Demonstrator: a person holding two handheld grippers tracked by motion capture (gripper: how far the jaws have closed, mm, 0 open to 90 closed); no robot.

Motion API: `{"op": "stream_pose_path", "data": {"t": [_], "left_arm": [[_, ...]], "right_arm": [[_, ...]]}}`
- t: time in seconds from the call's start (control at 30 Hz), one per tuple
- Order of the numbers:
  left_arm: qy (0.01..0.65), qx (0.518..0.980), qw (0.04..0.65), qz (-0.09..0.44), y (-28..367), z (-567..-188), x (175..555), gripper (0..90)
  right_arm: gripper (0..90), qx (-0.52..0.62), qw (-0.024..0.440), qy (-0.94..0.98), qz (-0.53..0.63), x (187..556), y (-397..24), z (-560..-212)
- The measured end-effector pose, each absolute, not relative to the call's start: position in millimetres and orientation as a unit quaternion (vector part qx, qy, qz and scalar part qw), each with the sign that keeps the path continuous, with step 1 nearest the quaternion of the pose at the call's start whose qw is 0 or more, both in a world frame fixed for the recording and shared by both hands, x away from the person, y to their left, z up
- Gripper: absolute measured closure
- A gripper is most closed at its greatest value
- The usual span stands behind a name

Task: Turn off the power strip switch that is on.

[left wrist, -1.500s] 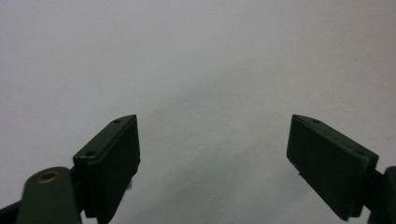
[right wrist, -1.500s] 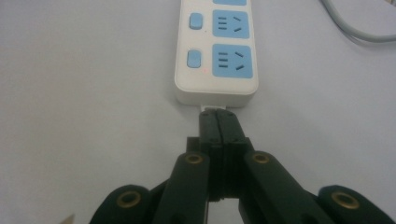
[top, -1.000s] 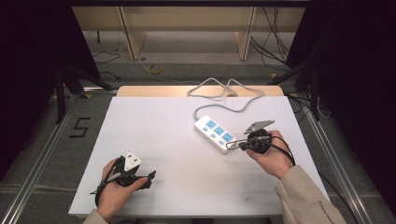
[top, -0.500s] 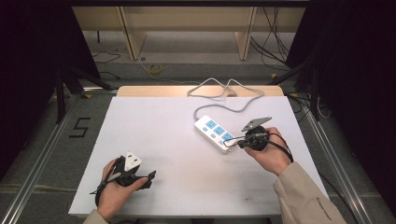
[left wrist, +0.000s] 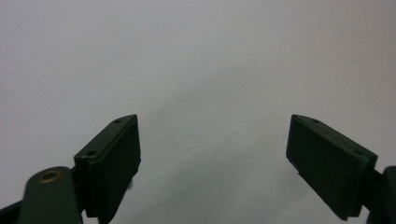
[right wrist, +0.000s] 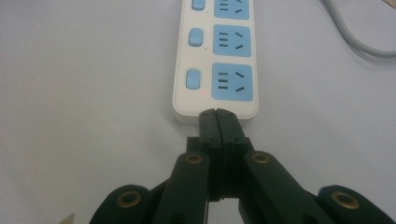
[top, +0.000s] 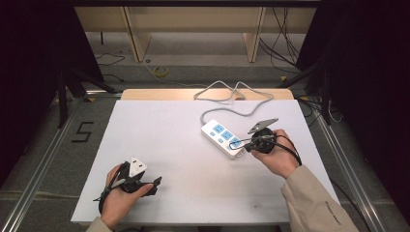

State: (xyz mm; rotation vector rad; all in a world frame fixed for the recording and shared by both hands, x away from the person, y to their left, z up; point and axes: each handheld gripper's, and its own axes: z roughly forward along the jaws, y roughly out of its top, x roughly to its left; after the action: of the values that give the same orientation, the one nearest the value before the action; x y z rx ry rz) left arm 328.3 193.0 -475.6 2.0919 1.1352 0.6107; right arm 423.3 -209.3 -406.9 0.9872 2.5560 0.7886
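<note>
Item: white power strip (top: 222, 139) with blue sockets and blue switches, lying flat on the white worktop (top: 159, 130), set at a slant, directly ahead of the right claw (top: 241, 144). Right claw: jaws pressed fully together with nothing between them, tips at the strip's near end; in the right gripper view the closed tips (right wrist: 218, 116) overlap the rounded end edge of the strip (right wrist: 215, 65), just below the nearest socket (right wrist: 232, 82) and its switch (right wrist: 192, 79); whether the tips actually touch the casing cannot be told. Grey cable (top: 232, 94): leaves the strip's far end, beyond the right claw, and loops along the worktop's back edge; a stretch of it (right wrist: 348, 32) passes to the upper right of the claw in its own view. Right hand (top: 275, 154): wrapped around the gripper body behind the claw, beige sleeve (top: 314, 203) trailing toward the near edge. Left claw (top: 153, 182): jaws standing wide apart and empty, held low over bare worktop, well apart from the strip; in the left gripper view the claw (left wrist: 212, 140) has plain white surface (left wrist: 210, 70) between and ahead of its two pads. Left hand (top: 118, 193): gripping its tool at the near left corner of the worktop.
</note>
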Motion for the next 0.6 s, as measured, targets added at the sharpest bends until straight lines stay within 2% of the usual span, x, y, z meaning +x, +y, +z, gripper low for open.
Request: {"op": "stream_pose_path", "data": {"t": [0.6], "left_arm": [[0.435, 0.801, 0.337, 0.234, 192.6, -475.8, 328.7, 17.6]], "right_arm": [[90.0, 0.338, 0.144, 0.891, 0.267, 433.4, -201.4, -400.3]]}}
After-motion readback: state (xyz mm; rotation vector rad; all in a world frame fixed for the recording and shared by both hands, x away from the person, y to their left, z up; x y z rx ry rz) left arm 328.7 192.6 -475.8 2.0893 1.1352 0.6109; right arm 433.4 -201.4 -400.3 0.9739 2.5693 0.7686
